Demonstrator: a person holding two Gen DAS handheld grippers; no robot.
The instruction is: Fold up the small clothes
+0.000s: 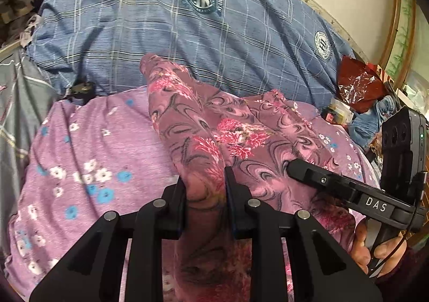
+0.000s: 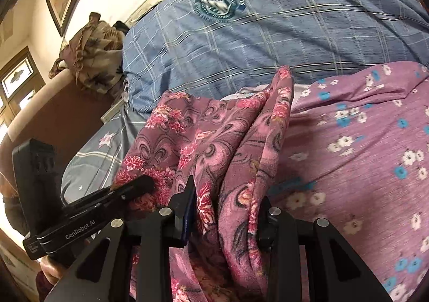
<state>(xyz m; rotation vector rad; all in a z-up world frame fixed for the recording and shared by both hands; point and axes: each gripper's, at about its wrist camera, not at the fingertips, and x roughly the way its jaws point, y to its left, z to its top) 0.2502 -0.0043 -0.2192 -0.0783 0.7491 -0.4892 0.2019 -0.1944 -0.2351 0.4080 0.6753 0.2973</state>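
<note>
Both grippers pinch one pink flowered cloth above the bed.

Left gripper (image 1: 205,189) clamps a bunched fold of the cloth (image 1: 214,125); right gripper (image 2: 228,210) clamps another. It drapes over a purple flowered sheet (image 1: 88,146), near the blue checked quilt (image 1: 166,31).

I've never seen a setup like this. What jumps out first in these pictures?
A pink floral garment is bunched up in the middle, pinched by both black grippers, the left gripper and the right gripper. It hangs over a purple flowered cloth, with a big blue plaid quilt behind.
</note>
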